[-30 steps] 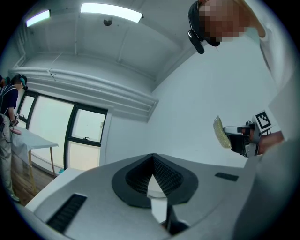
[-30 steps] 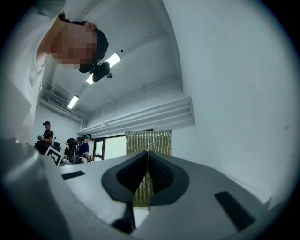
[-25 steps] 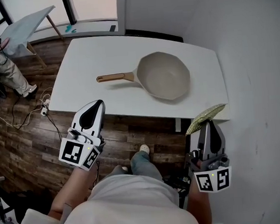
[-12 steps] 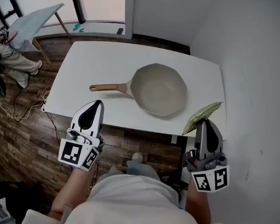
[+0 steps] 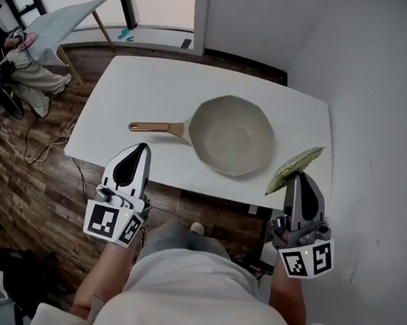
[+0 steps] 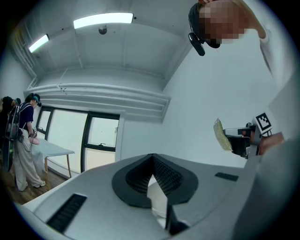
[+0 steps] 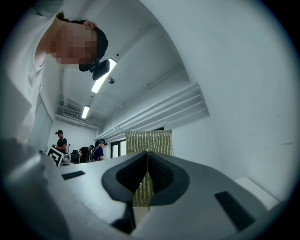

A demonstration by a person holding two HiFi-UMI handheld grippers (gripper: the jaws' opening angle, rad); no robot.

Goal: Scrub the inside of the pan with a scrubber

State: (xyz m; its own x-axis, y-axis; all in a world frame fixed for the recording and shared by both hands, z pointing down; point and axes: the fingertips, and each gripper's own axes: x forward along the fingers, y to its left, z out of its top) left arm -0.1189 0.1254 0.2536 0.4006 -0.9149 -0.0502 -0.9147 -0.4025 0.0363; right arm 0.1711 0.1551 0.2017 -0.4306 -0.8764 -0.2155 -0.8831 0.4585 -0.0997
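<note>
A cream pan (image 5: 231,135) with a brown handle (image 5: 156,127) lies on the white table (image 5: 150,92), its handle pointing left. My right gripper (image 5: 302,176) is held off the table's near right corner and is shut on a green-yellow scrubber (image 5: 294,168), which sticks up past the jaw tips (image 7: 148,145). My left gripper (image 5: 139,148) hovers over the table's near edge, left of the pan, shut with nothing in it (image 6: 151,165). Both grippers tilt upward; their views show wall and ceiling, not the pan.
A white wall (image 5: 367,112) runs along the table's right side. Wood floor (image 5: 32,191) with cables lies to the left. A person (image 5: 8,54) sits by a second table (image 5: 62,22) at the far left. Other people (image 7: 79,152) stand far off.
The head view has shifted, so the table and pan sit slightly lower and more to the left in frame. Both grippers keep their places and their grips.
</note>
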